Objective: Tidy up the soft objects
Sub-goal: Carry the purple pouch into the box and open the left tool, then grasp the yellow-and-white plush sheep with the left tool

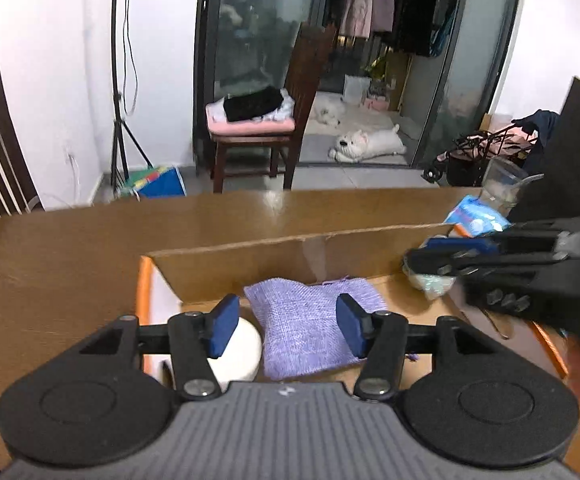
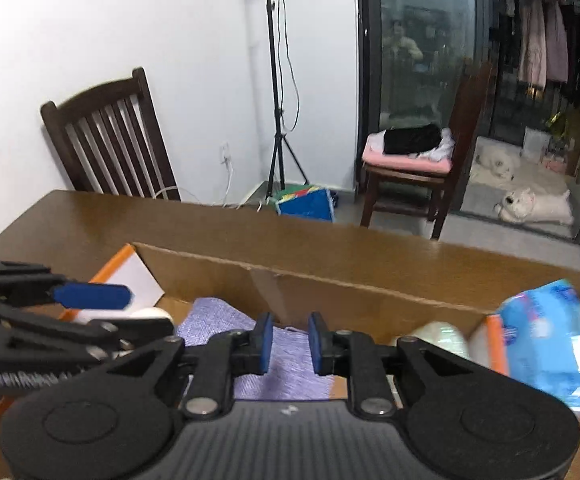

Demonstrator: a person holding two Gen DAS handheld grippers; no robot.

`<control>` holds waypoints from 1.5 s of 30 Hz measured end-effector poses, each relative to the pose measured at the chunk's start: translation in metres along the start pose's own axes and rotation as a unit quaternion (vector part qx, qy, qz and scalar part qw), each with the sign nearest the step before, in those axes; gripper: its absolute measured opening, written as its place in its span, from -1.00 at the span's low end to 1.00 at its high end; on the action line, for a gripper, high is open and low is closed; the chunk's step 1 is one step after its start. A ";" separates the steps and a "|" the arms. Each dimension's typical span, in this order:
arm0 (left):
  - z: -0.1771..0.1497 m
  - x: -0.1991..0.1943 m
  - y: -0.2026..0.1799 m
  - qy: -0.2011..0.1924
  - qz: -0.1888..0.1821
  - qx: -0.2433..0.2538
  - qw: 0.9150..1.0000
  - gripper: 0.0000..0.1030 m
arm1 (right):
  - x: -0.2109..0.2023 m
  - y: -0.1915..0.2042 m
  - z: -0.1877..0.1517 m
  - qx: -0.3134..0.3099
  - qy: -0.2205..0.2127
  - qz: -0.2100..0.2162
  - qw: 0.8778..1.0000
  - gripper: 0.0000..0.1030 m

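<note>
Left wrist view looks over one open brown cardboard box (image 1: 249,264) with orange-edged flaps, standing on the brown wooden table (image 1: 49,248) toward its near edge. Inside lies one flat lilac woven cloth pouch (image 1: 310,328), with one white rounded object (image 1: 237,352) just beside it at the box's left end. The left claw (image 1: 287,326) hangs over the pouch with its two blue pads about halfway apart and nothing between them. The right claw (image 2: 288,344) is over the same pouch; its two blue pads stand close together with a narrow gap, gripping nothing. At the box's right end sit one pale rounded soft object (image 2: 442,336) and one blue-and-white plastic pack (image 2: 550,344). Beyond the table's far edge stand two dark wooden chairs (image 2: 109,140), and two white dogs (image 2: 538,206) lie on the floor.
</note>
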State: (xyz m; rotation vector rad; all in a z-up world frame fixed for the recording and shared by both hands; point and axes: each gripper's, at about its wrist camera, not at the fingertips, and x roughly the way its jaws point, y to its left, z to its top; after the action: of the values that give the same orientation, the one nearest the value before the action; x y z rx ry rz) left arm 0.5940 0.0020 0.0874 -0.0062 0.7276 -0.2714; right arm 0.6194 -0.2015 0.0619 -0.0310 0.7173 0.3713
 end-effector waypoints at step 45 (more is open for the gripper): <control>-0.274 -0.219 -0.018 -0.128 0.065 -0.086 0.986 0.70 | -0.242 0.111 -0.291 0.008 -0.071 0.077 0.994 0.01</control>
State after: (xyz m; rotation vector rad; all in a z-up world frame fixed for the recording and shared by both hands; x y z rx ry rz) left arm 0.2532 0.0627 0.0281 -0.1549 0.4915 -0.0803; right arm 0.2287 -0.2203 0.0091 0.0665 0.5828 0.5095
